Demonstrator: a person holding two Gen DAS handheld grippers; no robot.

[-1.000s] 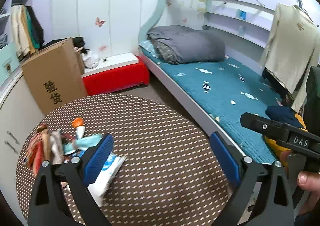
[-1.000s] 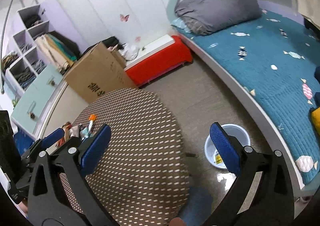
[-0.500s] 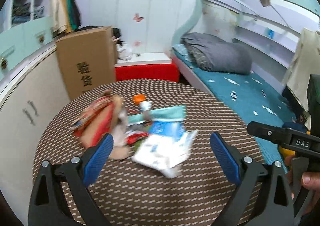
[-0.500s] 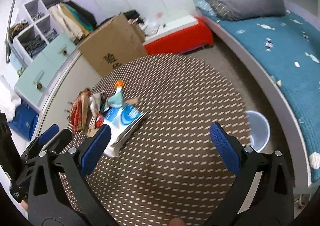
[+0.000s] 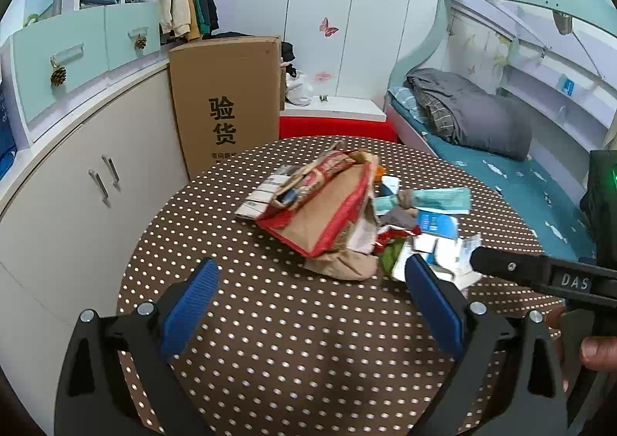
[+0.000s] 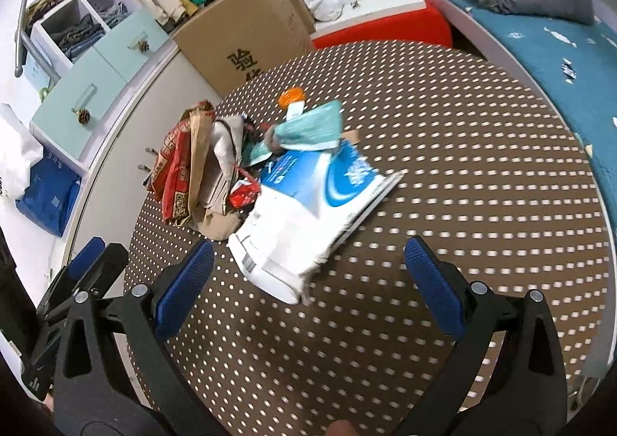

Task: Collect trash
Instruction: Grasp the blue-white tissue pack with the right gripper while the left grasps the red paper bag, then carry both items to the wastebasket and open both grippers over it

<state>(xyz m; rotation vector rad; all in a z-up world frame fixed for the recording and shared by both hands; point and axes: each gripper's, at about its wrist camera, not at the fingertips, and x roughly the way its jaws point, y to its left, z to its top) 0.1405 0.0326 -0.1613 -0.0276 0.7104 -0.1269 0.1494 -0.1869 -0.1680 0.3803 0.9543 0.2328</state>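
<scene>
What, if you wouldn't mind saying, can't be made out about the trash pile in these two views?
- Left wrist view: the white-and-blue bag is partly hidden behind the left gripper's fingers.
- Right wrist view: the bag's print is blurred.
- Both views: small scraps under the red-and-brown paper bag are hidden.

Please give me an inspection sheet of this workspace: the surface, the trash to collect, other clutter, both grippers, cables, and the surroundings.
Surface: round brown table with white dots, bare except for one pile.
Job's things: white and blue bag nearest; red and brown paper bag; teal wrapper; orange cap; small red wrapper.
Clutter: nothing seen apart from the pile.
Grippers: left gripper open, empty; right gripper open, empty, above the table.
Cables: nothing seen.
Surroundings: cardboard box, cupboard, bed, red bench.
</scene>
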